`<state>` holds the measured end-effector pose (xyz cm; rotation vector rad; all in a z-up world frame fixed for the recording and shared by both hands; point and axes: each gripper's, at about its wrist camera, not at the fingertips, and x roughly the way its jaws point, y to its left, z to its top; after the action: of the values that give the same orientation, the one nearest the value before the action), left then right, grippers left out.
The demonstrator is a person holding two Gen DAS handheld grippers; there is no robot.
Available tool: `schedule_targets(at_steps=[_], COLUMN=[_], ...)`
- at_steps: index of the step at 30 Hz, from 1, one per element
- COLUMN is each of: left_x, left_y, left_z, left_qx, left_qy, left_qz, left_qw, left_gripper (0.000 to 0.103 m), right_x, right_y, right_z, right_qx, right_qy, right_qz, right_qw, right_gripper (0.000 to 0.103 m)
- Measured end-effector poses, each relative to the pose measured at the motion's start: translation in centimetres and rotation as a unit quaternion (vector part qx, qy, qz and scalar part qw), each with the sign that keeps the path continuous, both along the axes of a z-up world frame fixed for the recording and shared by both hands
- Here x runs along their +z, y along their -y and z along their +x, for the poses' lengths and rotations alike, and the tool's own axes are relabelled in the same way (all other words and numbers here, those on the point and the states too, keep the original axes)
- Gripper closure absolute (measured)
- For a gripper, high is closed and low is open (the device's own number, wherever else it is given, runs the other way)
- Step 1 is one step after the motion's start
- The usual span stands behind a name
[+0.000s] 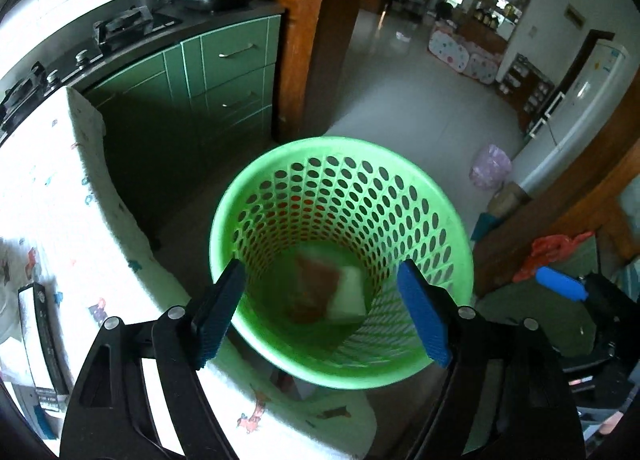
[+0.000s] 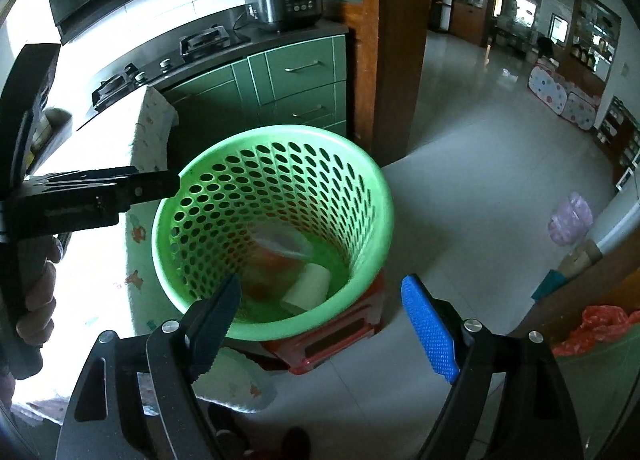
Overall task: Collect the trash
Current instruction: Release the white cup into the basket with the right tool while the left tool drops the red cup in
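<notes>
Both grippers, left gripper [image 1: 320, 308] and right gripper [image 2: 322, 324], hang spread and empty over the green basket [image 2: 372, 195] holding trash [image 1: 344, 292], which could tip off its red stool [image 2: 340, 340] if bumped.

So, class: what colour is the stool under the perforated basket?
Red stool, seen best in the right wrist view beneath the green basket.

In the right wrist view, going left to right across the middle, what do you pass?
Hand holding the left gripper → green basket → pale tiled floor → pink plastic bag.
</notes>
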<state>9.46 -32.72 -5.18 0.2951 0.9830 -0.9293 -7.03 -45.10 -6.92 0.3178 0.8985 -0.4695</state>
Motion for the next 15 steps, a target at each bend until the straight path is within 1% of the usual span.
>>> schedule_targets(at_steps=[7, 11, 15], left_x=[1.7, 2.4, 3.0], left_y=[-4.1, -7.2, -10.9], left_z=[-0.5, -0.4, -0.2], left_qx=[0.028, 0.057, 0.095], left_qy=[0.029, 0.041, 0.054], left_qz=[-0.007, -0.007, -0.003], left_qw=[0.9992, 0.9975, 0.994], left_gripper=[0.026, 0.026, 0.025], right_x=[0.5, 0.8, 1.2], right_y=[-2.0, -3.6, -5.4], right_z=[0.9, 2.0, 3.3], right_qx=[0.026, 0.045, 0.072], right_qy=[0.01, 0.016, 0.021], right_qz=[0.001, 0.003, 0.003], right_qw=[1.0, 0.999, 0.997], right_gripper=[0.023, 0.023, 0.023])
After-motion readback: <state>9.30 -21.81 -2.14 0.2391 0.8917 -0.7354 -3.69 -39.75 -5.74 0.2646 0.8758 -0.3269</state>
